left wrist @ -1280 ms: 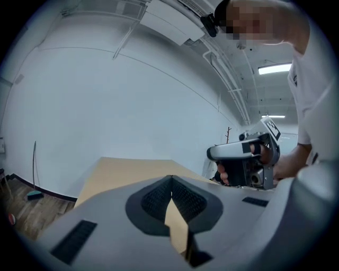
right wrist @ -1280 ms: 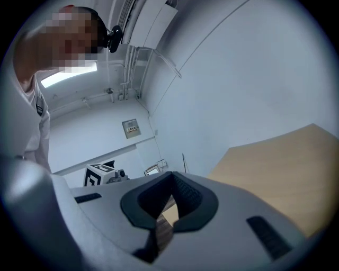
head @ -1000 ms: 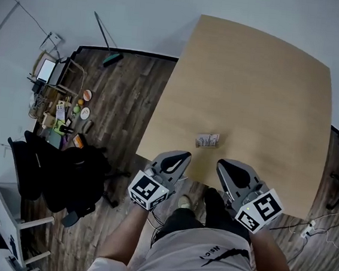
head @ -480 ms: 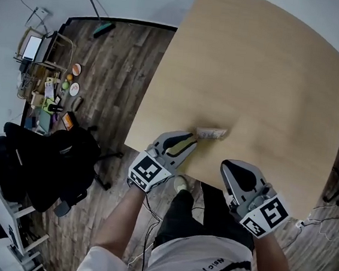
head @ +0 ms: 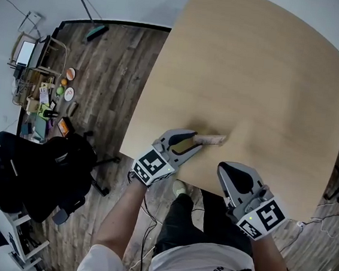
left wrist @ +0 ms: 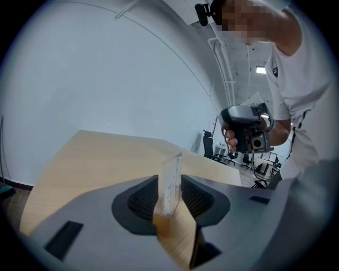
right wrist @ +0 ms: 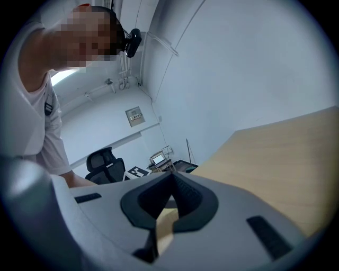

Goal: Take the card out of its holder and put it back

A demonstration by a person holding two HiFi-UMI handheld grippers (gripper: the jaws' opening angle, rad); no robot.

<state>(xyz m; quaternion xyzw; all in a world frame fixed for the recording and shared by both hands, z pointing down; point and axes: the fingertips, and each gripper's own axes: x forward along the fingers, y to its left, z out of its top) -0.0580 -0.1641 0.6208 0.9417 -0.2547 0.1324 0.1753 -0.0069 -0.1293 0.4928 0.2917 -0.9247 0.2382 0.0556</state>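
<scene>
Barely begun: left gripper [head: 194, 142] jaws have just been opening, wide around the card holder [head: 213, 139], not pinching; nothing taken out yet; right gripper [head: 226, 168] jaws together, empty

table top [head: 253, 80]: pale wood-look, matt, smooth, faint grain. floor [head: 118, 78]: dark wood planks, streaky grain, low sheen. card holder [left wrist: 170, 180]: clear hard plastic, glossy, lightly specked. right gripper [right wrist: 168, 198]: grey matt plastic shell, black ribbed pads [right wrist: 186, 191]. shirt [head: 204, 268]: white cloth, creased. office chair [head: 45, 173]: black, matt.
</scene>
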